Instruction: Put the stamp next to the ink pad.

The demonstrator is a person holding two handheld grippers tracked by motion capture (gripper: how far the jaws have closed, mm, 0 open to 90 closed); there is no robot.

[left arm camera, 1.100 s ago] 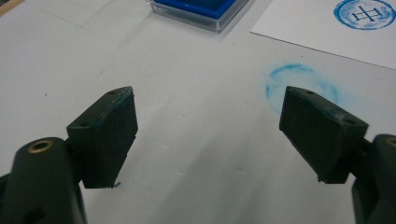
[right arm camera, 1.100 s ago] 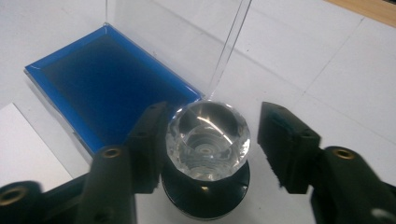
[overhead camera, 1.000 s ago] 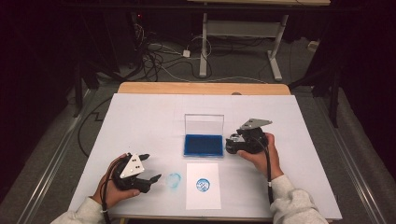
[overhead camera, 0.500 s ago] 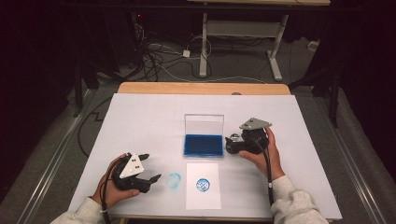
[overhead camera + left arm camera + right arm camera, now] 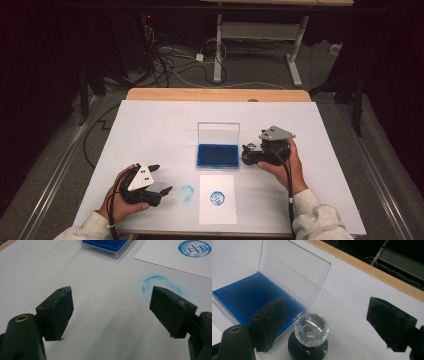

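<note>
Stamp (image 5: pixel 312 336) stands between open right hand-held gripper (image 5: pixel 332 325) jaws

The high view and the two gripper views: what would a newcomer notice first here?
The open blue ink pad with its clear lid raised sits at the table's centre. A stamp with a crystal knob stands beside it, between the open jaws of the right gripper. Nearer the person, a paper sheet bears a round blue stamp print.
</note>
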